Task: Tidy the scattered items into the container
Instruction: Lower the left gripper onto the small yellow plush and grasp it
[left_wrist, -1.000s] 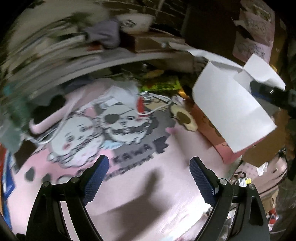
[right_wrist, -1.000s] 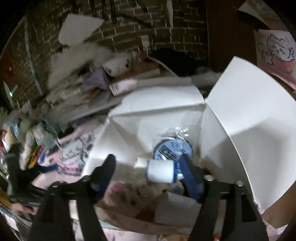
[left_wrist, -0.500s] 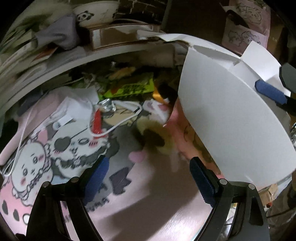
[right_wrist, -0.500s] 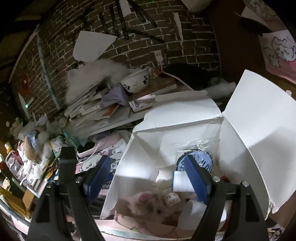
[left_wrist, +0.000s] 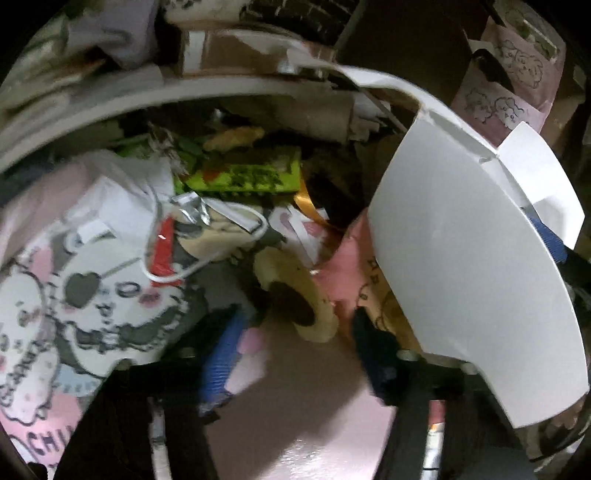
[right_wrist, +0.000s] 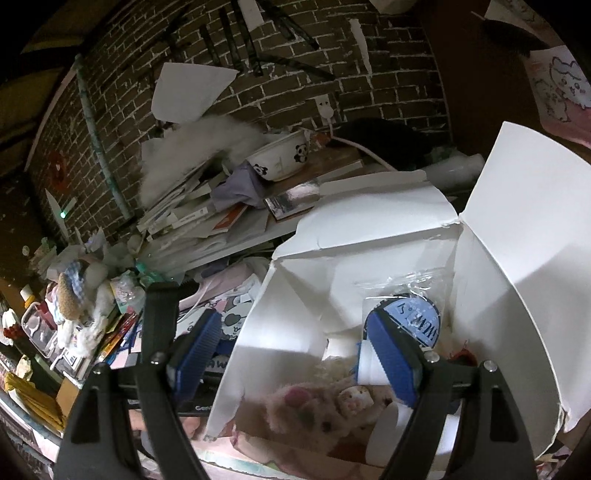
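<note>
Beside white box (left_wrist: 472, 258), tape roll (left_wrist: 295, 291) lying flat, hole upward

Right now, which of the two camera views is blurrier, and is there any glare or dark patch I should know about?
Left wrist view: blurrier, the left gripper smeared as its jaws close with nothing gripped between them; a glare spot on the pink mat. Right wrist view: sharper; the white box bright, the brick wall dim, corners black.

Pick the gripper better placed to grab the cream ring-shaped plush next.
Left. The left gripper points at the cream ring-shaped plush, jaws closing around it; the right gripper straddles the white cardboard box wall.
</note>
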